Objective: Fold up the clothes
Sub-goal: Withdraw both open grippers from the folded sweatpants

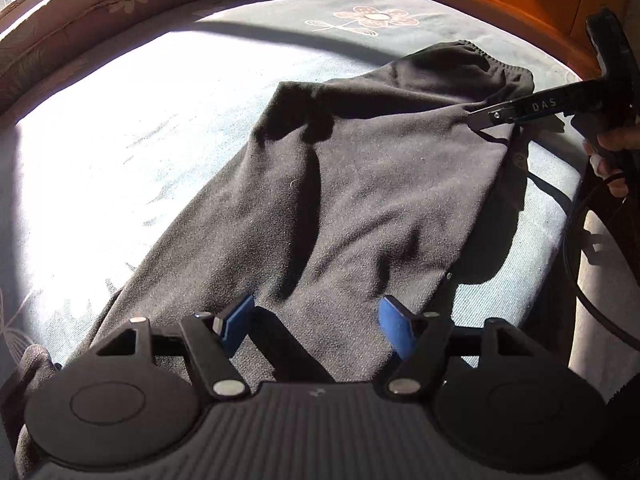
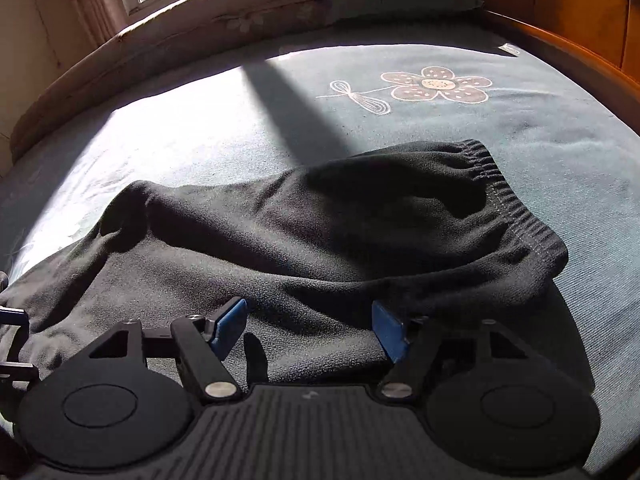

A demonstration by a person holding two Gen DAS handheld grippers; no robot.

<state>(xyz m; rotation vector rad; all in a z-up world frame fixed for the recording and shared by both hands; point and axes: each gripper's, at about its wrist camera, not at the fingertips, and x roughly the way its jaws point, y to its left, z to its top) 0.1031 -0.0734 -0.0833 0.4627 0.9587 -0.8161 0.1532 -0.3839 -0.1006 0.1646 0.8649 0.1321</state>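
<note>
Left wrist view: black trousers (image 1: 360, 184) lie across the centre of a pale blue bedsheet (image 1: 140, 128), the left gripper (image 1: 316, 320) released above them at the lower edge, jaws apart and empty, while the right gripper (image 1: 486, 114) enters from the right edge over the cloth, its state not discernible here. Right wrist view: the right gripper (image 2: 310, 326) stands released, jaws apart over the trousers (image 2: 320, 220), whose elastic waistband (image 2: 516, 204) lies at centre right below a flower print (image 2: 436, 84).

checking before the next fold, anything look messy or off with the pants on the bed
The black pants are not flat: a raised ridge of bunched cloth runs across the middle and the elastic waistband end is humped. Nothing is torn or spilled on the bedsheet. Both claws, left and right, stand open.
</note>
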